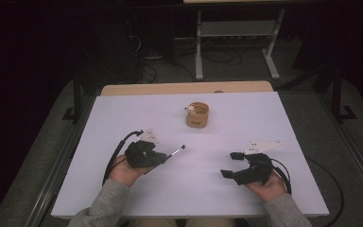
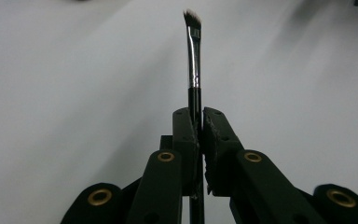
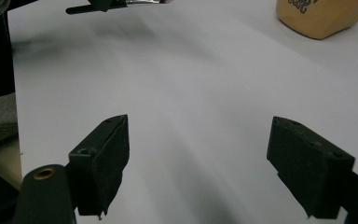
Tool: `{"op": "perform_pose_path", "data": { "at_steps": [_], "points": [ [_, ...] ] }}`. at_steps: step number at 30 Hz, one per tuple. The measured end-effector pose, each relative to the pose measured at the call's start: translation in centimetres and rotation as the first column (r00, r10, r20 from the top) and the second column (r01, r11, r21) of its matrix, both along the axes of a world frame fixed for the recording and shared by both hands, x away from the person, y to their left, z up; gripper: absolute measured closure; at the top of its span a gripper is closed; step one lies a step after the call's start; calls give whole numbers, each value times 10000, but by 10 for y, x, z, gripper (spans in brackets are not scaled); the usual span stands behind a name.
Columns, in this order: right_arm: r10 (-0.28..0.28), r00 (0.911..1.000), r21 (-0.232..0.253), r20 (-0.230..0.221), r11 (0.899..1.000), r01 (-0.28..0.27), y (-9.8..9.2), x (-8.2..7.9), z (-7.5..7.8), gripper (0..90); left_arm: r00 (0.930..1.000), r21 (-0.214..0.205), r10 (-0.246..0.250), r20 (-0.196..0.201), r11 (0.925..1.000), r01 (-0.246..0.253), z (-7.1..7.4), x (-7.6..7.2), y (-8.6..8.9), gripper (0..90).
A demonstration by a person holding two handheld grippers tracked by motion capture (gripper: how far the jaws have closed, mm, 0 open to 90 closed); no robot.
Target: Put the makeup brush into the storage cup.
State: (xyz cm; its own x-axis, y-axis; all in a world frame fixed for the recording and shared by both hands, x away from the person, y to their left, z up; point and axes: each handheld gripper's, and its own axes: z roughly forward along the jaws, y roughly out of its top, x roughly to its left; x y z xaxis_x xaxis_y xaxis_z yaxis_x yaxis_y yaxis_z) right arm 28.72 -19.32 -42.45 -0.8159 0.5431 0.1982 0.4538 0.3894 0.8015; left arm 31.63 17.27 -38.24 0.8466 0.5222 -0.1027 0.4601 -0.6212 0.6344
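A thin makeup brush (image 1: 176,152) with a black handle, silver ferrule and angled bristles sticks out of my left gripper (image 1: 163,158), which is shut on its handle at the left of the table. In the left gripper view the brush (image 2: 194,60) points straight away from the jaws, pinched between both pads. A tan round cup (image 1: 197,114) with something white at its rim stands at the table's middle back. My right gripper (image 1: 231,164) is open at the right front, and nothing lies between its fingers (image 3: 105,158). The cup (image 3: 321,16) sits beyond them, upper right.
The white table (image 1: 274,127) has a wooden strip along its far edge. Behind it stand a metal frame and cables on the floor. A person's grey sleeves come in from the bottom edge.
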Motion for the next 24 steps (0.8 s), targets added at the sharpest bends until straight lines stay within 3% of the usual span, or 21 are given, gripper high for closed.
{"op": "perform_pose_path", "data": {
  "at_steps": [11,24],
  "points": [
    [335,9994,203,-122,9992,-333,2,6,8,203,9990,-446,-446,80,9980,449,6,-6,5,840],
    [1106,9938,262,86,9935,-1108,9,18,41,212,9940,-1025,-1043,330,9889,1072,16,-7,5,840]
  ]
}}
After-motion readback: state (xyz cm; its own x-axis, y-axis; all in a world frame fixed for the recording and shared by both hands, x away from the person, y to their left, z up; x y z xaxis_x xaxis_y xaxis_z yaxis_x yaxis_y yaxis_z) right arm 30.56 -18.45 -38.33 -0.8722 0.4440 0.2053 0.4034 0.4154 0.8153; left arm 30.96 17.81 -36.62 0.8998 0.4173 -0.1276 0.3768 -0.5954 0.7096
